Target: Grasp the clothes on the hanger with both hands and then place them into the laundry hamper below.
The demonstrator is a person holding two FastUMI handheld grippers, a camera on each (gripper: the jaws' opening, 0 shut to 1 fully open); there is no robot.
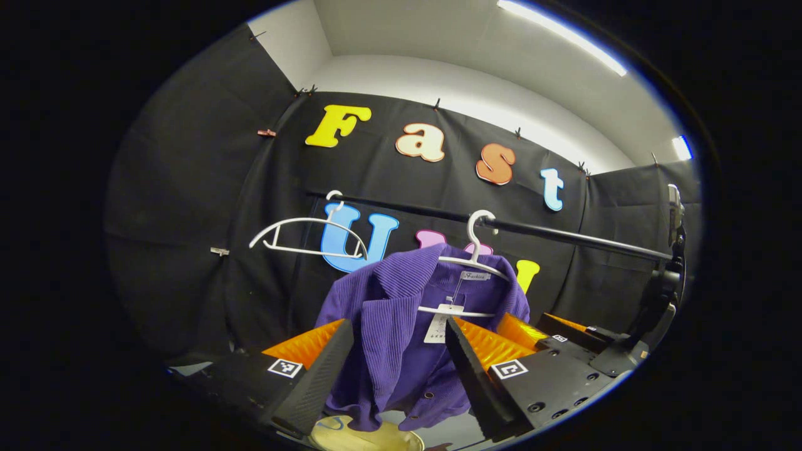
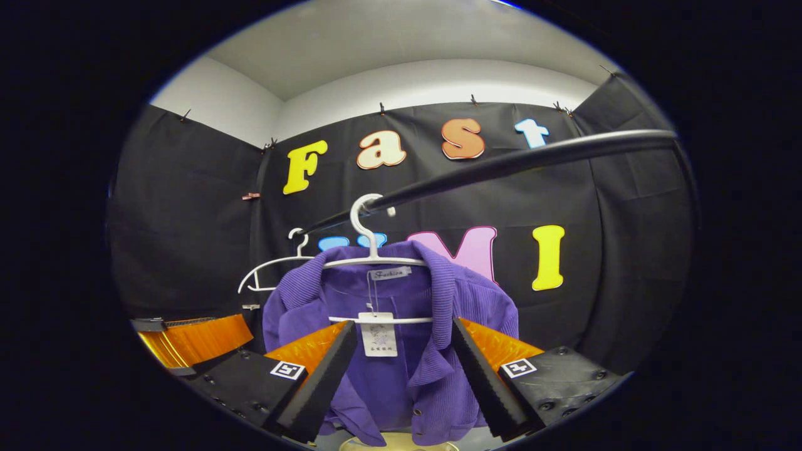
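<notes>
Purple jacket hanging on a white hanger from the black rail, above the pale hamper rim below. Left gripper and right gripper, both with fingers spread apart and released, point at the jacket from the near side. An empty hanger hangs farther left.

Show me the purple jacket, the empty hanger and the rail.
purple jacket (image 2: 401, 369), right gripper view, front panel.
empty hanger (image 1: 307, 235), left gripper view, curved shoulder bar.
rail (image 2: 532, 160), right gripper view, middle of the bar.
</notes>
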